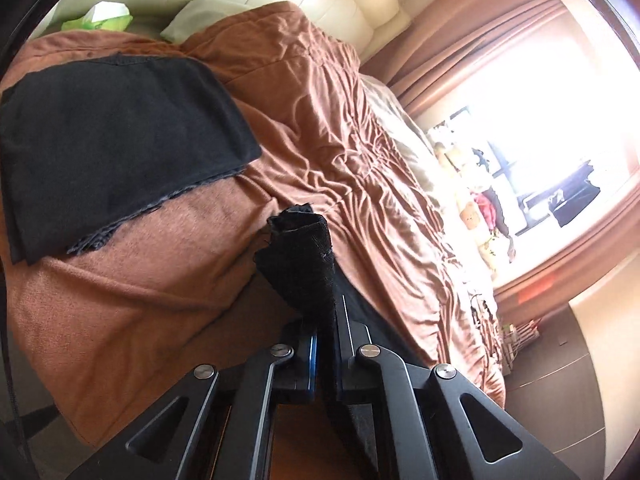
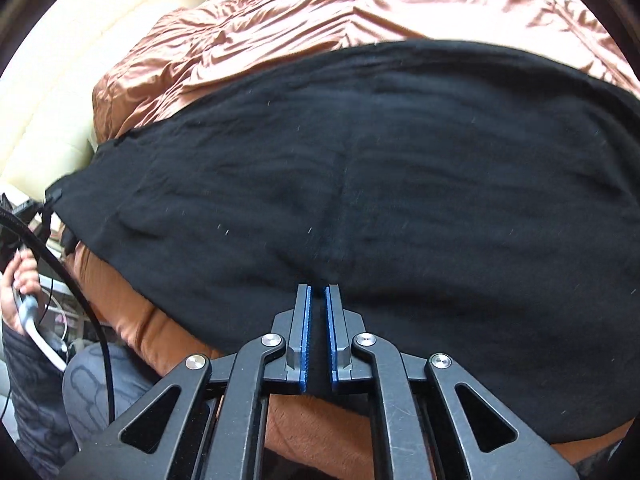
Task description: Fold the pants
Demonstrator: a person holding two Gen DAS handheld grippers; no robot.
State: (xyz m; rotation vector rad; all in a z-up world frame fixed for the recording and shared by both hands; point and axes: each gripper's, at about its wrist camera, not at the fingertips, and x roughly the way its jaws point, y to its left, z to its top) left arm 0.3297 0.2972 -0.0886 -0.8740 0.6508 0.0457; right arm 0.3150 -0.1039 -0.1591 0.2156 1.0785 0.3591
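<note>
Both grippers same build: matte black linkage arms with triangular cutouts and four round silver screw heads across the pivots. Left gripper (image 1: 325, 320): black fingers (image 1: 306, 354), blue pad edge showing on the inner faces. Right gripper (image 2: 318, 292): black fingers (image 2: 299, 320) with blue serrated pads, light scuffs on the linkage arms. Person's hand (image 2: 22, 292) in right wrist view: dark quilted sleeve (image 2: 28, 392), grey patterned trousers (image 2: 96, 384). Black cable (image 2: 80, 300) loops past the hand, plus a grey-and-white lead (image 2: 38, 332).
</note>
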